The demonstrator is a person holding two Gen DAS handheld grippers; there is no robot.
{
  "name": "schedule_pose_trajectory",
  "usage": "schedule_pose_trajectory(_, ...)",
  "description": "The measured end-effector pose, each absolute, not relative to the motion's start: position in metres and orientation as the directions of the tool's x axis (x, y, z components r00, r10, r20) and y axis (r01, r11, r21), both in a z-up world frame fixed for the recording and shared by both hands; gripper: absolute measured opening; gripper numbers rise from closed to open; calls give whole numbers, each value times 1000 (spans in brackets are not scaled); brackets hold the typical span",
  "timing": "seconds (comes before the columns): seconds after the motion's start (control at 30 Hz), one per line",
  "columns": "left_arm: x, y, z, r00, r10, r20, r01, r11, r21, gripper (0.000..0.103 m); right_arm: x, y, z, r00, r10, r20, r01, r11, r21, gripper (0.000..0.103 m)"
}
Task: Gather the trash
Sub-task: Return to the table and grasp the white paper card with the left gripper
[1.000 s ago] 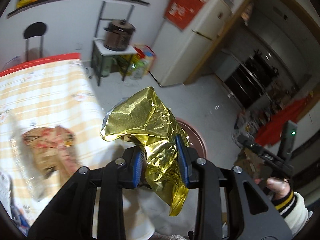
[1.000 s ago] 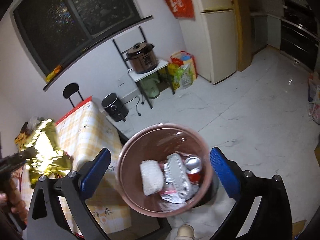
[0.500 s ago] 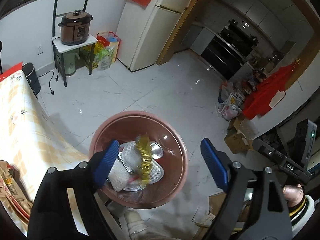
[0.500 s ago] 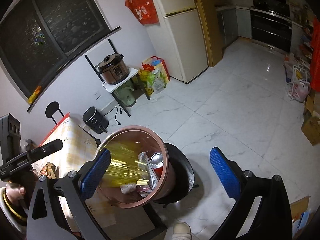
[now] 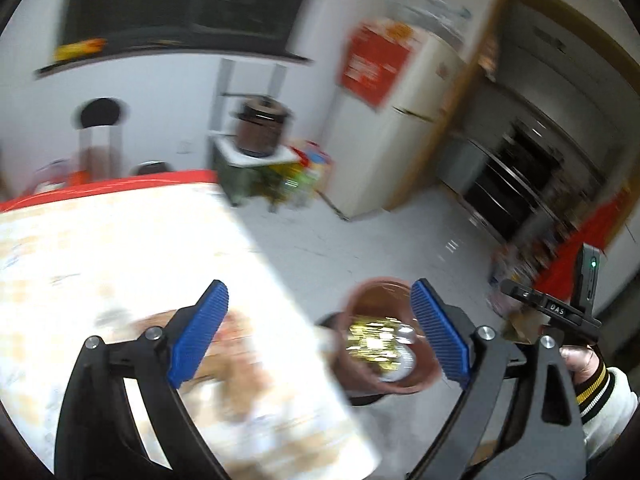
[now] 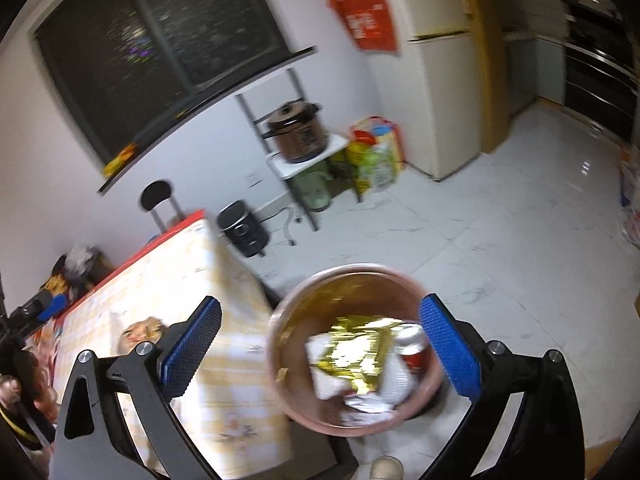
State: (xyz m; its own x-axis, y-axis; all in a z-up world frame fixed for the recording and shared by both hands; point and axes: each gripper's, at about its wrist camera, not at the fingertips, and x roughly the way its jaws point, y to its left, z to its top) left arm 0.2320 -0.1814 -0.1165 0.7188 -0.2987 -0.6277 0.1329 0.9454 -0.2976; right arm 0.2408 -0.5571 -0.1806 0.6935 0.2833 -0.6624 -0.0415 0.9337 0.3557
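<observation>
Since half a second earlier, the left gripper [image 5: 320,332] had swung away from above the bin and back toward the table, while the gold foil wrapper [image 6: 356,354] that was then falling had come to rest inside the brown trash bin [image 6: 280,344]. Both views were smeared by motion.

In the right wrist view the foil lay crumpled on top of the other rubbish, over a white wrapper [image 6: 326,376] and just beside a red can [image 6: 416,354] at the bin's right wall. The bin stood on the white marble floor [image 6: 500,248], close against the right edge of the checked tablecloth [image 6: 168,280].

The left gripper's blue pads [image 5: 200,332] stood wide apart with nothing between them, hanging over the table's right edge, where a blurred brownish wrapper [image 5: 224,360] lay on the cloth. The right gripper [image 6: 320,354] hung above the bin, its blue pads [image 6: 448,352] likewise spread wide and empty.

Against the far wall stood a brown rice cooker [image 6: 298,132] on a small rack, with a cream refrigerator [image 6: 440,80] to its right.
</observation>
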Motion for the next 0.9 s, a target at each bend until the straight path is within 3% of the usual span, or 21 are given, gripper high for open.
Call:
schedule_pose_trajectory(0.27,121,-11,-106,759,-40,-650,-181,946,-270,92,251,-430,-169,624,405,-668,-223,912,345,98)
schedule_pose_trajectory(0.4,77,39,-122,736,7,-677,-278,915,-293,92,247,-372,-166,587,441,-678,-291,897,332,98)
schedule_pose_trajectory(0.63,50,70,-184,645,-37,-763,-275,921,-276,92,226,-290,-167,529,454,-717,-366,884,289,98)
schedule_pose_trajectory(0.9,43,103,-259,579,-210,-788,-312,836,-452,91,204,-244,-168,533,412,-739,-361,901,241,98)
